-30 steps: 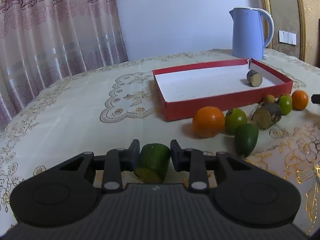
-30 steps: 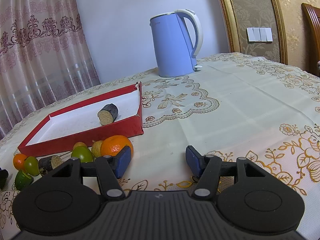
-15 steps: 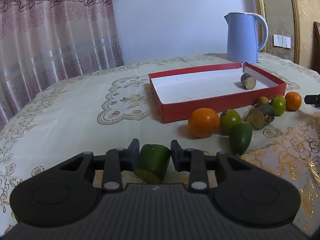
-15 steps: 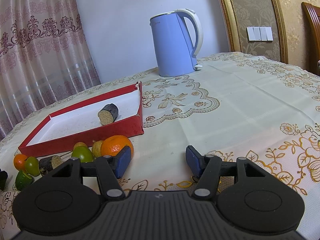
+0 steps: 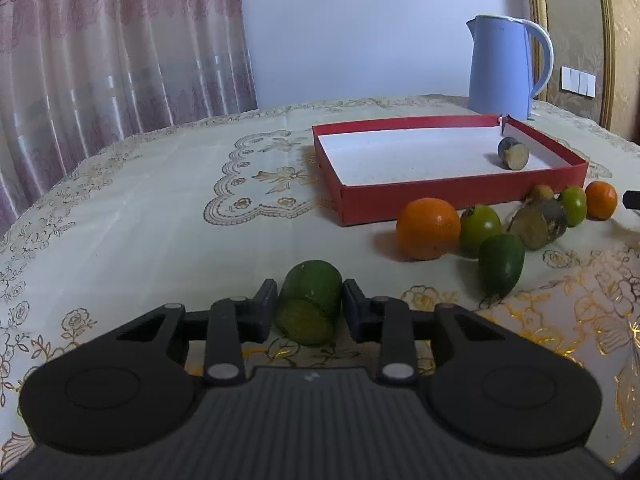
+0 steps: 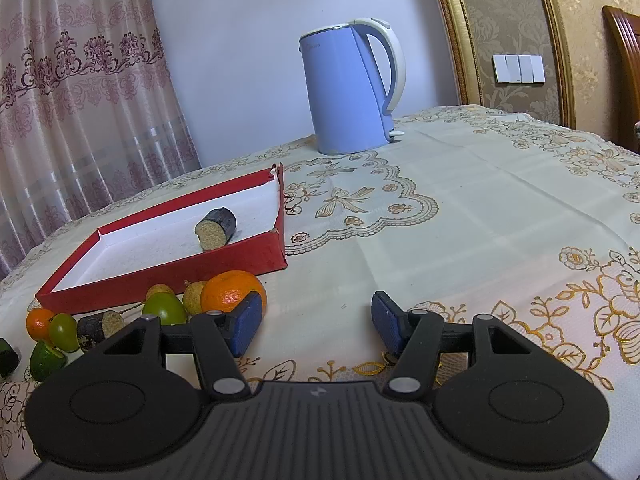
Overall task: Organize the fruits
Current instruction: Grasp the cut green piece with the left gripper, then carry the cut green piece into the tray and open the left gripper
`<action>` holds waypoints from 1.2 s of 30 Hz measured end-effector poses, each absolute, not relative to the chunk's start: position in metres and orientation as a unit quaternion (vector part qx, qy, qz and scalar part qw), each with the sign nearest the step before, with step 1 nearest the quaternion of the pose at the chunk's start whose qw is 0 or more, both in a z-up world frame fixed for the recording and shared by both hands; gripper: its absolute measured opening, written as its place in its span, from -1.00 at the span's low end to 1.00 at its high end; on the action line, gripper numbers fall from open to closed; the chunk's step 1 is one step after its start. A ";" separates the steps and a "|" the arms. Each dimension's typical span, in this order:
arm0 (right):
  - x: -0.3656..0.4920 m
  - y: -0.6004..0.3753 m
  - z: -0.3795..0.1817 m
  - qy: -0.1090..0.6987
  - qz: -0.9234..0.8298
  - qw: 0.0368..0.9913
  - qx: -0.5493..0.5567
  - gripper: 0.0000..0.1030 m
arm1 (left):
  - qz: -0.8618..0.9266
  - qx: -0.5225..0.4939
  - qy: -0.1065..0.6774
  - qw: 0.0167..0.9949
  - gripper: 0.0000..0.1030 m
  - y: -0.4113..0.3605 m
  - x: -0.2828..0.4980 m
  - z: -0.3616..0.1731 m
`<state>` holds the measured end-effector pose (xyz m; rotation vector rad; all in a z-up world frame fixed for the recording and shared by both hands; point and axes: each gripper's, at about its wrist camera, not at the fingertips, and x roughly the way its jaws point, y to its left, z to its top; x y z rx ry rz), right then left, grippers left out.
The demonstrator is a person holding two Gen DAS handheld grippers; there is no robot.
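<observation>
My left gripper (image 5: pixel 310 306) is shut on a green cut fruit piece (image 5: pixel 310 306), held above the tablecloth. Ahead to the right stands a red tray (image 5: pixel 460 196) with one dark cut piece (image 5: pixel 513 153) inside. In front of the tray lie a large orange (image 5: pixel 428 228), a green round fruit (image 5: pixel 480 226), a dark green fruit (image 5: pixel 501 264), a brown cut piece (image 5: pixel 538 222) and a small orange (image 5: pixel 601 200). My right gripper (image 6: pixel 316 322) is open and empty, low over the cloth, just right of an orange (image 6: pixel 232 290) and the red tray (image 6: pixel 168 272).
A blue kettle (image 5: pixel 505 66) stands behind the tray; it also shows in the right wrist view (image 6: pixel 348 88). A patterned tablecloth (image 5: pixel 160 216) covers the table. Curtains (image 5: pixel 100 60) hang at the back left.
My left gripper with the green piece has swung so the tray and fruits sit further right and the view is more level. The right gripper has not moved.
</observation>
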<state>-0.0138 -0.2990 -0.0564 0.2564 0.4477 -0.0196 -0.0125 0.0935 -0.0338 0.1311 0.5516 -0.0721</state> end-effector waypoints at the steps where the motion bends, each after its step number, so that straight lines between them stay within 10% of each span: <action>1: -0.014 -0.299 -0.056 0.221 -0.010 0.967 0.127 0.16 | -0.034 0.069 0.271 0.960 -0.39 0.092 -0.013 -0.034; 36: -0.013 -0.297 -0.056 0.224 -0.012 0.966 0.126 0.16 | -0.053 0.071 0.270 0.959 -0.40 0.003 0.148 -0.013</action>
